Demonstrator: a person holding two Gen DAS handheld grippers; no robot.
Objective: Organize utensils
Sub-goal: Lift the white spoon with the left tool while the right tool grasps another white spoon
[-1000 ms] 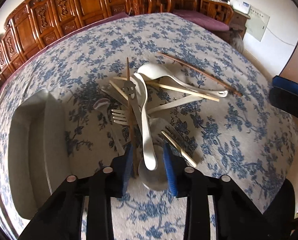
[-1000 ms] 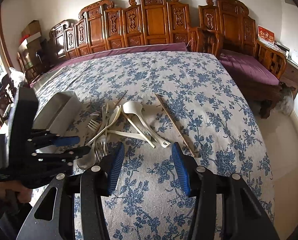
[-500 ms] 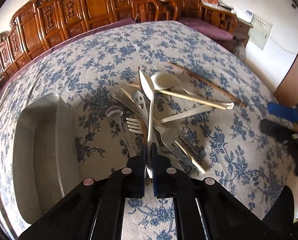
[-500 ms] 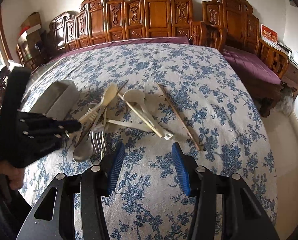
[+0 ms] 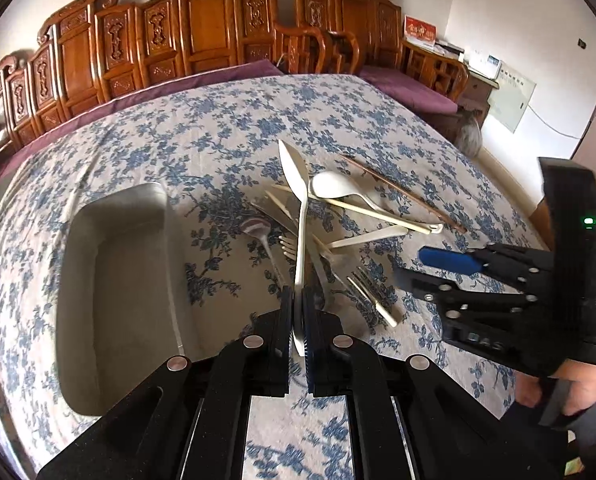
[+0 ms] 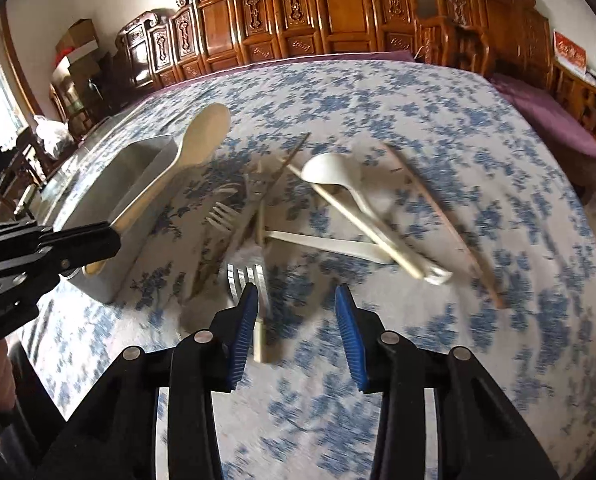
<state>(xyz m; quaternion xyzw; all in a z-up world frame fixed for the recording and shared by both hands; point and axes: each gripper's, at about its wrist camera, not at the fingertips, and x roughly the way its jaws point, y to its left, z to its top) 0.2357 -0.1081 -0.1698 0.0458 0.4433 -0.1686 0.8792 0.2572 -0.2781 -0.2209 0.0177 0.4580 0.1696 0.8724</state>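
Note:
My left gripper (image 5: 298, 300) is shut on the handle of a cream plastic spoon (image 5: 298, 208) and holds it above the table, bowl pointing away. In the right wrist view the same spoon (image 6: 206, 132) hangs over the metal tray (image 6: 138, 176), held by the left gripper (image 6: 110, 236). My right gripper (image 6: 296, 312) is open and empty just above a metal fork (image 6: 248, 278) at the near edge of the utensil pile (image 5: 337, 232). The pile holds a white spoon (image 6: 329, 172), a plastic fork (image 6: 222, 216), chopsticks (image 6: 441, 220) and more.
The grey metal tray (image 5: 110, 280) lies left of the pile on the blue-flowered tablecloth (image 5: 218, 136). Carved wooden chairs (image 5: 202, 36) line the far edge. The right gripper (image 5: 449, 262) and the hand holding it show at the right in the left wrist view.
My left gripper shut on the cream spoon and lifted it off the pile toward the tray. My right gripper moved forward and down to the pile's near edge.

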